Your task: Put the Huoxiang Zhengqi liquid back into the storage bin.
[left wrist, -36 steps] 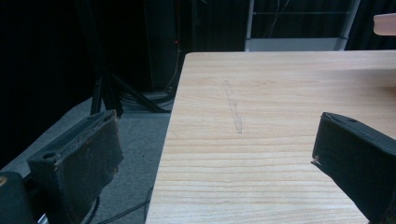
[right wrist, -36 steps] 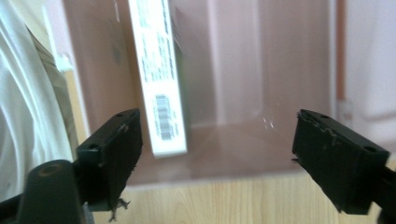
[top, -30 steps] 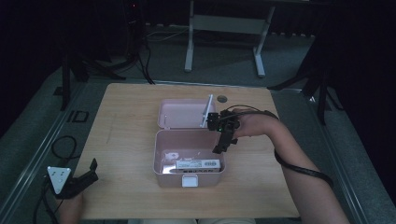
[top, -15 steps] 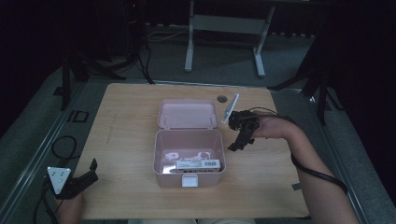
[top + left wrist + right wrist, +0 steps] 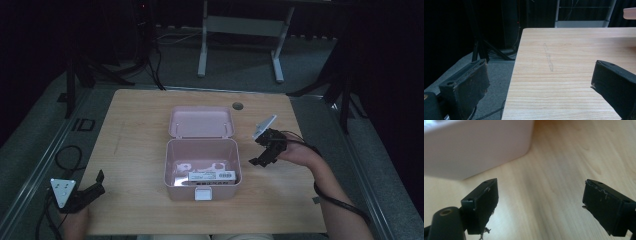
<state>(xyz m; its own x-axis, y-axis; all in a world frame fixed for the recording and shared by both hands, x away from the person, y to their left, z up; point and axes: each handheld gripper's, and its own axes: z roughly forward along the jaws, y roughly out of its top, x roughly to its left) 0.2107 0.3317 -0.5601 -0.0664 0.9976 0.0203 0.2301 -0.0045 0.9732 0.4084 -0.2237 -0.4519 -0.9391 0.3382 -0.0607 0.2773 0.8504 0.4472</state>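
Packing looks well advanced, to judge by how things lie: the pink box (image 5: 202,167) sits in the middle of the bench (image 5: 140,130) with its lid (image 5: 201,121) swung fully back, and inside it rest a long white carton (image 5: 211,176) along the near wall and some small pale items (image 5: 197,166) behind it, too small to name. The right claw (image 5: 262,161) hovers just beside the box's right wall, over bare wood, its jaws spread wide and holding nothing; in the right gripper view the box's pink corner (image 5: 476,147) stands close ahead, apart from the jaws. The left claw (image 5: 95,184) rests near the bench's near-left corner, well apart from the box, jaws likewise spread and empty, facing along the bench edge (image 5: 515,65). No loose item lies on the bench, so what seems left is to bring the lid down and latch the white clasp (image 5: 202,194) at the front.
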